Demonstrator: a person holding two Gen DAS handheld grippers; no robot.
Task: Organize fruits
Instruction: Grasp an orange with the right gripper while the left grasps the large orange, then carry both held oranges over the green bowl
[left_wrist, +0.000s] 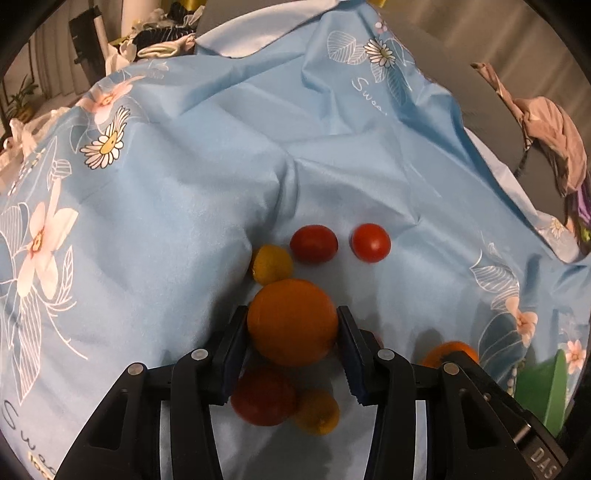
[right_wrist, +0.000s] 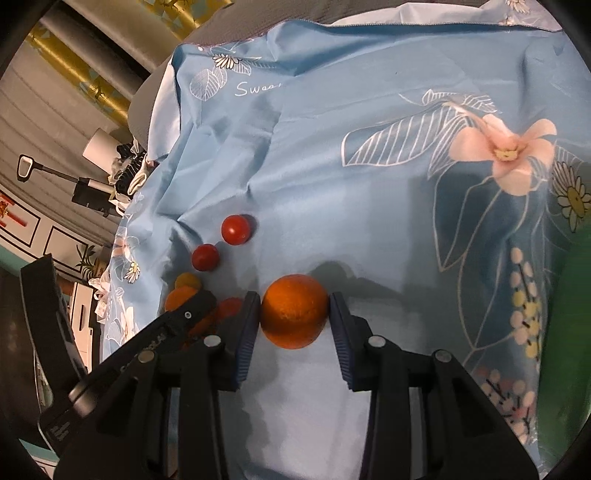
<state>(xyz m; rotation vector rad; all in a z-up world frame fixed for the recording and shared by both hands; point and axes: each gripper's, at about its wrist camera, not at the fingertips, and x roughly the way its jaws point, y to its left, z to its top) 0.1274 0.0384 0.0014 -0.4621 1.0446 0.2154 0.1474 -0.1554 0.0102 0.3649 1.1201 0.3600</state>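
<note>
My left gripper (left_wrist: 292, 325) is shut on an orange (left_wrist: 291, 321), its pads pressing both sides. Beyond it on the blue cloth lie two red tomatoes (left_wrist: 314, 243) (left_wrist: 370, 242) and a small yellow fruit (left_wrist: 271, 264). Under the held orange lie a red tomato (left_wrist: 263, 397) and another yellow fruit (left_wrist: 318, 411). My right gripper (right_wrist: 293, 317) is shut on a second orange (right_wrist: 294, 311). The right wrist view also shows the two tomatoes (right_wrist: 235, 229) (right_wrist: 205, 257) and the left gripper's body (right_wrist: 177, 325) at left.
A floral light-blue cloth (left_wrist: 184, 184) covers the surface in folds. A green container (left_wrist: 543, 391) stands at the right edge and also shows in the right wrist view (right_wrist: 569, 314). Crumpled clothing (left_wrist: 554, 136) lies at far right.
</note>
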